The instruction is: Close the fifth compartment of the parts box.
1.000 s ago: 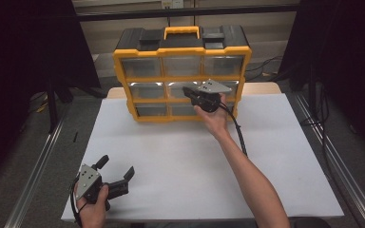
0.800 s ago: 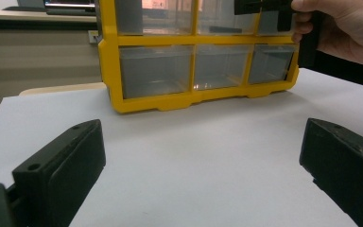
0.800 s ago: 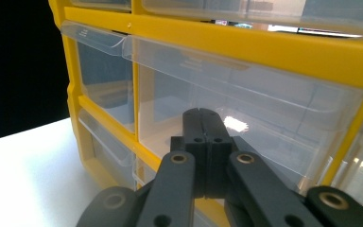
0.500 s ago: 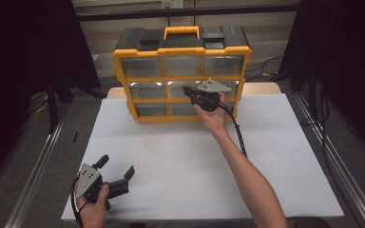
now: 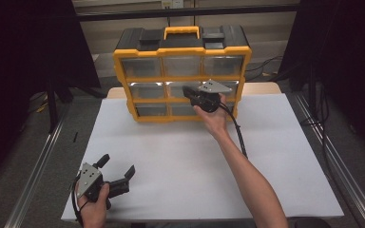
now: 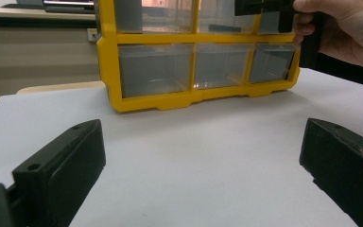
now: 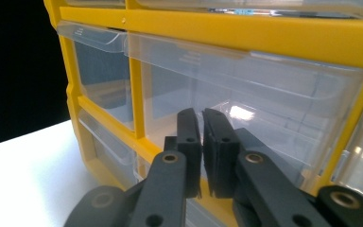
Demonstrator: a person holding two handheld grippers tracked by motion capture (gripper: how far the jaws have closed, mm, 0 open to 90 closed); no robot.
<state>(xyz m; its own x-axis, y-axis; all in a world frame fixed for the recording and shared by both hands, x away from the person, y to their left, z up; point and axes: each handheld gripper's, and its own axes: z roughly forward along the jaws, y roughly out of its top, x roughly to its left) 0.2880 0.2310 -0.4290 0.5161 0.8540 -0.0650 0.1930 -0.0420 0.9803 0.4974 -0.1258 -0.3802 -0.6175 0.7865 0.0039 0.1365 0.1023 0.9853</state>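
Drawer (image 7: 246, 90): light, slick clear plastic; I judge its top lip the hold. Right gripper (image 7: 202, 124) at six o'clock, jaws just parting slightly, empty.

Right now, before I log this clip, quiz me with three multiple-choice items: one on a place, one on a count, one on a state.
1. Where is the right gripper?
A. At the middle row of the organiser
B. Flat on the table's near left corner
C. On the organiser's top handle

2. How many clear drawers does the organiser's front have?
A. Six
B. Nine
C. Twelve

3. How do the left gripper's fingers stand?
A. Shut on a drawer
B. Shut on a cable
C. Wide open, nothing between them

Key:
1 A: the high view shows it raised against the middle row; its fingers have just been opening to a narrow gap, with nothing between them.
2 B: there are three rows of three.
3 C: the left gripper view shows bare table between the spread fingers.
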